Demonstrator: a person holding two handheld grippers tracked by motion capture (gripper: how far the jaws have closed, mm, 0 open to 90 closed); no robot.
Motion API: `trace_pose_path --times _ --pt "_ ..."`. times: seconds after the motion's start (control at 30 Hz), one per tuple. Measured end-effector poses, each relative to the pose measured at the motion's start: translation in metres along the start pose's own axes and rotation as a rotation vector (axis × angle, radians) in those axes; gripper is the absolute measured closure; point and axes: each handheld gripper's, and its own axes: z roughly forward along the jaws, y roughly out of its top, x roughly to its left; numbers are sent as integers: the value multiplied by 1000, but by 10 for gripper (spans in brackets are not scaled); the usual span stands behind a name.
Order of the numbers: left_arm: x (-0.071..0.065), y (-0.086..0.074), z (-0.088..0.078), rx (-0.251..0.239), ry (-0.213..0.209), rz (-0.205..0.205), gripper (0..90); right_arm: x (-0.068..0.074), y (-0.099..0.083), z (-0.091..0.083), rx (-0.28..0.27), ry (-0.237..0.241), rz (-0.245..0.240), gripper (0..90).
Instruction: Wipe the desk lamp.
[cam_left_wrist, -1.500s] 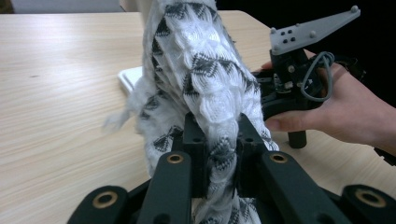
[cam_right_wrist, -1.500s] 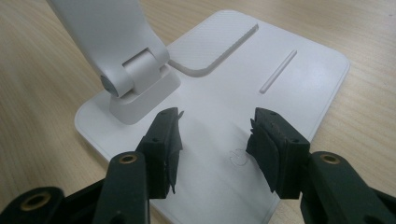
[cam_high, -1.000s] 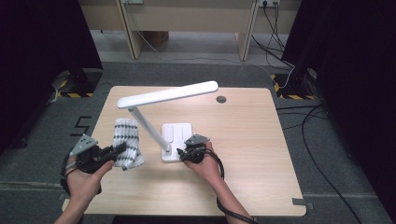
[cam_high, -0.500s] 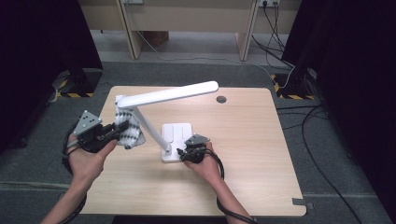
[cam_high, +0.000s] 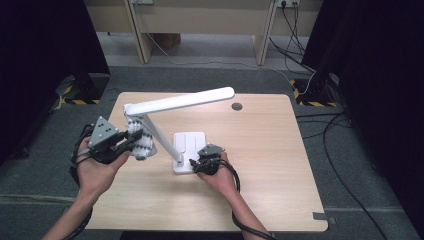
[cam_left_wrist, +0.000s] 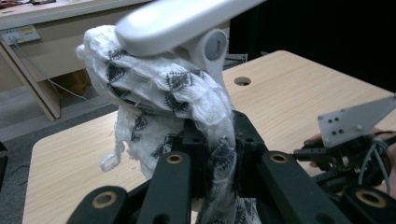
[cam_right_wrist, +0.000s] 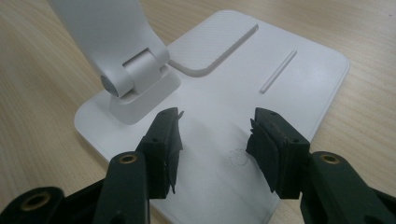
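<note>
A white desk lamp (cam_high: 180, 101) stands mid-table on a flat white base (cam_high: 189, 145), its long head reaching to the right. My left gripper (cam_high: 131, 141) is shut on a white cloth with black patterns (cam_high: 141, 140), lifted against the lamp's upper hinge (cam_left_wrist: 212, 46); the cloth (cam_left_wrist: 159, 88) bunches just under the lamp head. My right gripper (cam_high: 196, 163) rests over the near edge of the base, open, its jaws (cam_right_wrist: 215, 135) spread above the base's power symbol (cam_right_wrist: 237, 156), beside the lower hinge (cam_right_wrist: 133, 77).
The wooden table (cam_high: 265, 165) has a round cable hole (cam_high: 237, 106) at the back. Cables run over the grey floor (cam_high: 325, 130) at the right. A wooden bench (cam_high: 200, 20) stands behind the table.
My left gripper has carried the cloth up off the table and rightward to the lamp's upper joint. The right gripper has stayed at the base.
</note>
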Motion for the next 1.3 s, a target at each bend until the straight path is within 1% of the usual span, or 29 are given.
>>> trace_pose_path --times 0.1,0.2,0.27,0.3,0.4,0.43,0.5,0.53,0.57,0.63,0.73,0.9,1.17,1.3 --pt "-4 -6 5 20 -13 14 785 0 0 0 -1 1 0 522" --pt "-9 -14 11 42 -29 19 784 0 0 0 1 0 0 522" --pt "-14 -22 16 55 -48 24 783 0 0 0 -1 1 1 522" --pt "-16 -26 19 61 -55 35 783 0 0 0 0 1 1 522" --pt "-22 -35 26 81 -68 43 783 0 0 0 -1 1 1 522" --pt "-25 -38 29 90 -75 39 783 0 0 0 0 2 0 522" --pt "-28 -43 34 99 -87 50 782 0 0 0 0 1 -3 522" --pt "-28 -43 34 99 -87 50 782 0 0 0 -1 2 -2 522" --pt "-31 -47 38 110 -95 49 782 0 0 0 0 2 2 522" --pt "-33 -51 44 125 -107 57 782 0 0 0 1 3 3 522" --pt "-36 -58 52 142 -118 59 782 0 0 0 -1 3 3 522" --pt "-38 -70 64 179 -141 68 782 0 0 0 0 4 2 522" --pt "-45 -86 84 225 -161 50 783 0 0 0 4 3 1 522" --pt "-48 -94 92 250 -174 21 782 0 0 0 0 3 1 521"
